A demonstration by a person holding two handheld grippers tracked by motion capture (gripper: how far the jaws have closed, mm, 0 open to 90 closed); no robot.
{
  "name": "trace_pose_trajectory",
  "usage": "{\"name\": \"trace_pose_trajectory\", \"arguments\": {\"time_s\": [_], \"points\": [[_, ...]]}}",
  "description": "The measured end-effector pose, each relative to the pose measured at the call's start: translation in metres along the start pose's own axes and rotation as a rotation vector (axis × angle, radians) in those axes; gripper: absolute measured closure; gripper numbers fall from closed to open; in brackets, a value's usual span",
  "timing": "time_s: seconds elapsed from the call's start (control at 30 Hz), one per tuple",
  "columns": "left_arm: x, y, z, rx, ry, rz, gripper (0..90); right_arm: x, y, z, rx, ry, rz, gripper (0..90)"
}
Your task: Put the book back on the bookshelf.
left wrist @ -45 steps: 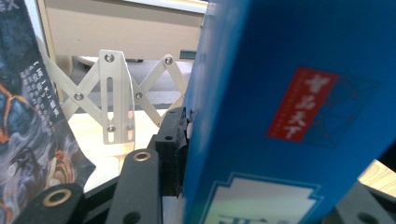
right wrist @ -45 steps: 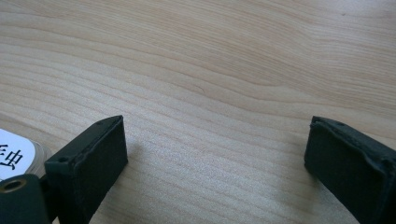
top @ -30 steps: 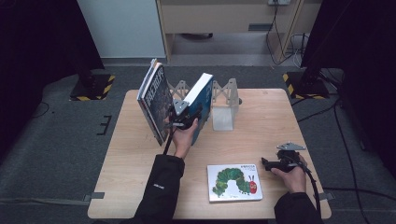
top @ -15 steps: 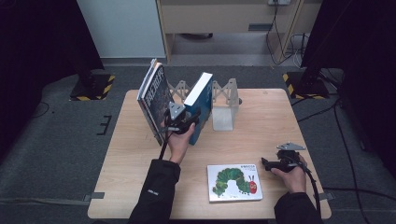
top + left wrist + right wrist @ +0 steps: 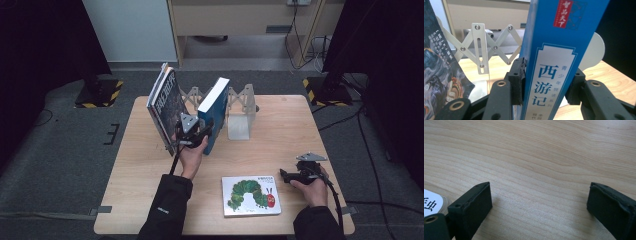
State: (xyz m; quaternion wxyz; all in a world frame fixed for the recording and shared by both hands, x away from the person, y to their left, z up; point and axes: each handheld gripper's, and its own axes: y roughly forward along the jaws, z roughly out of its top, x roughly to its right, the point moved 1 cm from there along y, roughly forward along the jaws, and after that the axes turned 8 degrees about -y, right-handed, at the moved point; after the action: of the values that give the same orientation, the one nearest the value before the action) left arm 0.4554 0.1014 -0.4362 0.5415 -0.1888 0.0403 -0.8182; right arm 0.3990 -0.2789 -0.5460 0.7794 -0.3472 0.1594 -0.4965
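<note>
Wooden table (image 5: 280, 125): caterpillar picture book (image 5: 251, 195), upright books (image 5: 166, 107), accordion rack (image 5: 240, 112).

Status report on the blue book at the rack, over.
Left gripper has just closed further, clamped on the upright blue book in the expanding rack. Right gripper open over bare table. Dark books lean alongside.

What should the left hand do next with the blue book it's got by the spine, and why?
Probably ease the blue book upright against the expanding metal rack, then let go. The left gripper has just been closing with the spine between its fingers, and the book tilts in the gap beside the leaning dark book.
</note>
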Motion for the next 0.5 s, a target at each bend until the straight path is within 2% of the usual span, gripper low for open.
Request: {"name": "trace_pose_trajectory", "arguments": {"time_s": [0.2, 0.5], "points": [[0.004, 0.011, 0.001, 0.015, -0.008, 0.036, 58.3, 0.000, 0.000, 0.000, 0.001, -0.001, 0.001, 6.0], [0.003, 0.030, 0.010, -0.001, -0.053, 0.050, 58.5, 0.000, 0.000, 0.000, 0.001, -0.002, 0.001, 6.0]]}}
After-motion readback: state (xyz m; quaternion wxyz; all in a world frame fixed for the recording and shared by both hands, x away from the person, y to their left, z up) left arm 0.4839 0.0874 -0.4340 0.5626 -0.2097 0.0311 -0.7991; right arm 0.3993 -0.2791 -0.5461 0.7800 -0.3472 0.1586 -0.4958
